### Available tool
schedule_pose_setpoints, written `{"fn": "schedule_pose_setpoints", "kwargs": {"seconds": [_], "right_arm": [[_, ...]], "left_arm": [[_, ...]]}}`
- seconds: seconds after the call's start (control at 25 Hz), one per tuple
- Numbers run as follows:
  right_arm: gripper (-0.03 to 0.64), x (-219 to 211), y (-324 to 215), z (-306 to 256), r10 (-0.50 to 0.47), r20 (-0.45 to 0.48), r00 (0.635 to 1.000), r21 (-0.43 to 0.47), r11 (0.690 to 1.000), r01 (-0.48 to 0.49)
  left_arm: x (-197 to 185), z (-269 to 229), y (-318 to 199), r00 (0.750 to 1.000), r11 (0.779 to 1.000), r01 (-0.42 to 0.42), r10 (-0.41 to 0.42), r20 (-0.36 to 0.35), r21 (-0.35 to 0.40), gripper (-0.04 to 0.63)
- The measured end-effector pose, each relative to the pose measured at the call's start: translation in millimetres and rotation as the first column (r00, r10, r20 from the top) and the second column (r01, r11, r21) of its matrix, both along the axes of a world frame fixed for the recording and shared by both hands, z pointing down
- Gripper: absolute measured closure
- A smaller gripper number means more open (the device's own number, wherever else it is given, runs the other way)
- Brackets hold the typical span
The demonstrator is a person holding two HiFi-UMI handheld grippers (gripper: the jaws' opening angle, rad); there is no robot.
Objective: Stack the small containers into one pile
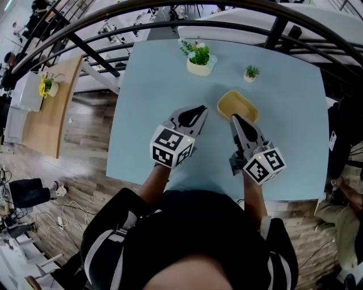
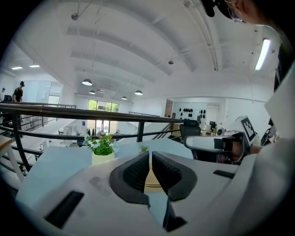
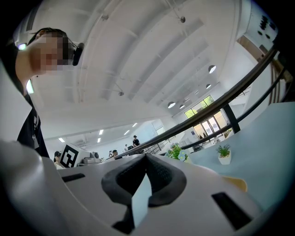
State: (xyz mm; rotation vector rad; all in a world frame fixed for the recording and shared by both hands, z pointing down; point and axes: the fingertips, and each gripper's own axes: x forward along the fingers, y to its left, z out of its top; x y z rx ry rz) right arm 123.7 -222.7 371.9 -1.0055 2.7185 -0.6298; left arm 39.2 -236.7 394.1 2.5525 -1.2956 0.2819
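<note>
One shallow yellow container (image 1: pixel 238 106) sits on the light blue table (image 1: pixel 147 113), right of centre. My left gripper (image 1: pixel 202 109) hovers just left of it, jaws pressed together with nothing between them. My right gripper (image 1: pixel 233 118) points at the container's near edge, also shut and empty. In the left gripper view the gripper (image 2: pixel 150 159) shows only a thin slit, with the yellow container (image 2: pixel 153 182) behind it. In the right gripper view the gripper (image 3: pixel 145 159) is shut, and a corner of the container (image 3: pixel 236 183) shows at lower right. I see no other small containers.
A larger potted plant (image 1: pixel 199 58) and a tiny potted plant (image 1: pixel 250 72) stand at the table's far side. A black railing (image 1: pixel 170 17) curves beyond the table. The table's near edge (image 1: pixel 187 190) runs close to the person's body.
</note>
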Motion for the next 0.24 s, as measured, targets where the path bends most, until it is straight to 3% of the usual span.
{"fn": "schedule_pose_setpoints", "kwargs": {"seconds": [0.24], "right_arm": [[0.611, 3.2, 1.6, -1.4, 0.002, -0.012, 1.0, -0.011, 1.0, -0.002]], "left_arm": [[1.2, -4.7, 0.2, 1.0, 1.0, -0.001, 0.001, -0.002, 0.005, 0.566]]}}
